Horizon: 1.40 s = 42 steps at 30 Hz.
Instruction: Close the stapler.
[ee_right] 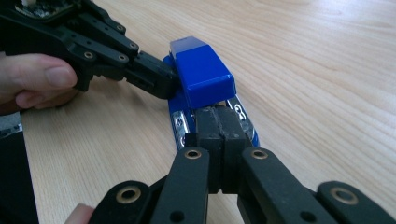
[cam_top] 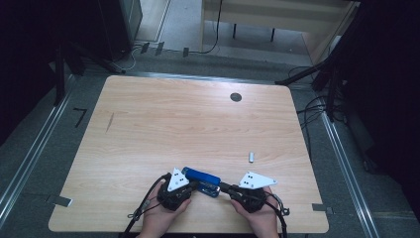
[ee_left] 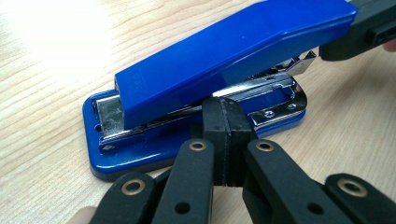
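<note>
My closed left gripper and right gripper flank the stapler, lying left to right between them.

We seem to be in a lab or recording room rather than a home: our pale wooden worktop stands alone on grey carpet, metal floor rails run along both sides, black stands and loose cables ring it, tape marks dot the floor, and a desk stands behind.
</note>
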{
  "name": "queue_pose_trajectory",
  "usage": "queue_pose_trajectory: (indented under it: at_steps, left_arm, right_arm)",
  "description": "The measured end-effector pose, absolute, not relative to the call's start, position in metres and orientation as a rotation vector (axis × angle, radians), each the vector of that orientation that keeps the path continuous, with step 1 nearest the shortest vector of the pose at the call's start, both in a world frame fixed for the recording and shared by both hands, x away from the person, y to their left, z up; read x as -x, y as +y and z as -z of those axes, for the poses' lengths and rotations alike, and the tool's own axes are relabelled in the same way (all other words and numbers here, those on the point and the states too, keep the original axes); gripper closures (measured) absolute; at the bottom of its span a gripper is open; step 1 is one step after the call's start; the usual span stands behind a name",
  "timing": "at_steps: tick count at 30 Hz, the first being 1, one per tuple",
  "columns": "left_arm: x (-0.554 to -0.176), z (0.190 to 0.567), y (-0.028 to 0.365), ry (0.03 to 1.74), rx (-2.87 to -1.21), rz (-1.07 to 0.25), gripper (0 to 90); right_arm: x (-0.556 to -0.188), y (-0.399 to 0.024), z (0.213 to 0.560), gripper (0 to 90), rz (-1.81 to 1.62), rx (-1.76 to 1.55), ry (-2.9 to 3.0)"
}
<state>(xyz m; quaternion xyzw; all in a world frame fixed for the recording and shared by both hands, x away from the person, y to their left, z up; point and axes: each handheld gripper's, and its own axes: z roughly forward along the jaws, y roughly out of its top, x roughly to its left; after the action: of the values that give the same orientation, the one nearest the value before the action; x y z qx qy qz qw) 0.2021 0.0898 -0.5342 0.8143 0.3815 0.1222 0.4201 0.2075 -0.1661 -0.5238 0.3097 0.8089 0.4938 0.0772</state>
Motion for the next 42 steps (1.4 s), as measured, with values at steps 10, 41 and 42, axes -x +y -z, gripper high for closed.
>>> queue_pose_trajectory:
  at_steps: [10,41,42]
  left_arm:
    - [-0.202,0.534,0.09,0.956,-2.039,-0.305,90.0]
    - [-0.202,0.534,0.089,0.949,-2.044,-0.307,90.0]
    - [-0.202,0.534,0.089,0.948,-2.043,-0.308,90.0]
  right_arm:
    - [-0.212,-0.165,0.512,90.0,-1.527,-0.886,2.412]
    - [-0.219,-0.149,0.485,90.0,-1.536,-0.833,2.363]
    - [-0.219,-0.148,0.484,90.0,-1.534,-0.831,2.363]
